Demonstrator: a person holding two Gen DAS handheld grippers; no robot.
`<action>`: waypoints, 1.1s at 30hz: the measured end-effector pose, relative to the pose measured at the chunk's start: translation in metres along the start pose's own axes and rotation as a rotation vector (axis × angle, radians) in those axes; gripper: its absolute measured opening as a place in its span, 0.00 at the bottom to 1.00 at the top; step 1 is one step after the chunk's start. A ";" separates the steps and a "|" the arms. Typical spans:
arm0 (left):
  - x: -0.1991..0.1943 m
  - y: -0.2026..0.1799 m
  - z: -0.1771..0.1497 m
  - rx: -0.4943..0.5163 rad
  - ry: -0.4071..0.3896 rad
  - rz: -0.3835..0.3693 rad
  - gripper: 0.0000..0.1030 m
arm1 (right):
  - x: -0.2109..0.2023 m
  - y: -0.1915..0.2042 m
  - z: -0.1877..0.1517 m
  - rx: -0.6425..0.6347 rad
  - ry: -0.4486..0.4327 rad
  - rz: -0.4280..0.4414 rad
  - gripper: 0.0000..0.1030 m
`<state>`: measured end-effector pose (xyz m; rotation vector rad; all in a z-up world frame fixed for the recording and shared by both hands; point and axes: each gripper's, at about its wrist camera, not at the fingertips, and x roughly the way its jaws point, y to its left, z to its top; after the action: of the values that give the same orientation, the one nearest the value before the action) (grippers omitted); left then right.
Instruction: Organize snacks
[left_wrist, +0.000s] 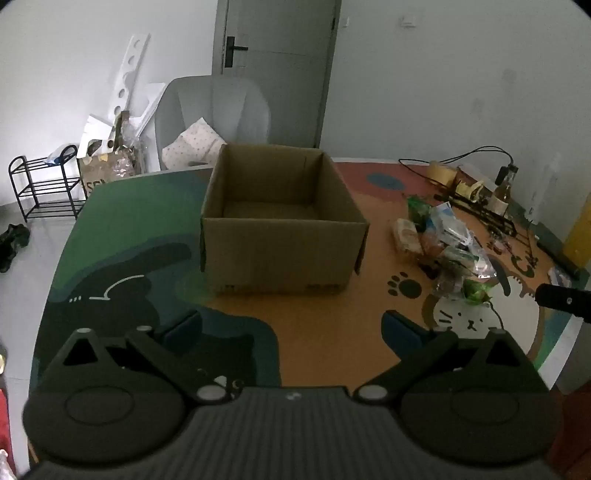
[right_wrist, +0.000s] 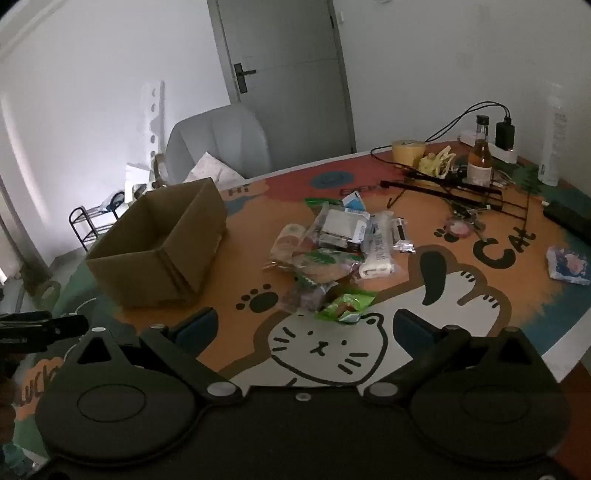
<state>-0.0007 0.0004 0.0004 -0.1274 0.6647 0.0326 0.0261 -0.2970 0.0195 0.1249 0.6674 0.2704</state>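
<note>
An open, empty cardboard box (left_wrist: 280, 225) stands on the cartoon-cat table mat; it also shows in the right wrist view (right_wrist: 162, 243) at the left. A pile of wrapped snacks (right_wrist: 340, 251) lies in the middle of the mat, to the right of the box, and shows in the left wrist view (left_wrist: 443, 247). A green packet (right_wrist: 345, 306) lies nearest the right gripper. My left gripper (left_wrist: 295, 328) is open and empty, in front of the box. My right gripper (right_wrist: 304, 325) is open and empty, just short of the green packet.
A glass bottle (right_wrist: 480, 155), a tape roll (right_wrist: 408, 151), cables with a charger (right_wrist: 504, 133) and black rods (right_wrist: 443, 188) crowd the far right of the table. A blue-white packet (right_wrist: 569, 266) lies at the right edge. A grey chair (left_wrist: 214, 114) stands behind the table.
</note>
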 end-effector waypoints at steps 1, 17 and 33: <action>-0.001 0.000 0.000 0.005 -0.002 0.001 1.00 | 0.001 0.000 0.000 0.002 0.002 -0.005 1.00; 0.003 0.001 -0.002 0.000 0.035 0.005 1.00 | -0.001 -0.004 -0.007 0.018 -0.013 0.020 1.00; 0.004 -0.008 -0.004 0.012 0.044 -0.022 1.00 | -0.001 -0.007 -0.006 0.022 -0.007 0.010 1.00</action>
<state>0.0004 -0.0083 -0.0045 -0.1239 0.7072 0.0051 0.0229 -0.3041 0.0143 0.1507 0.6635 0.2724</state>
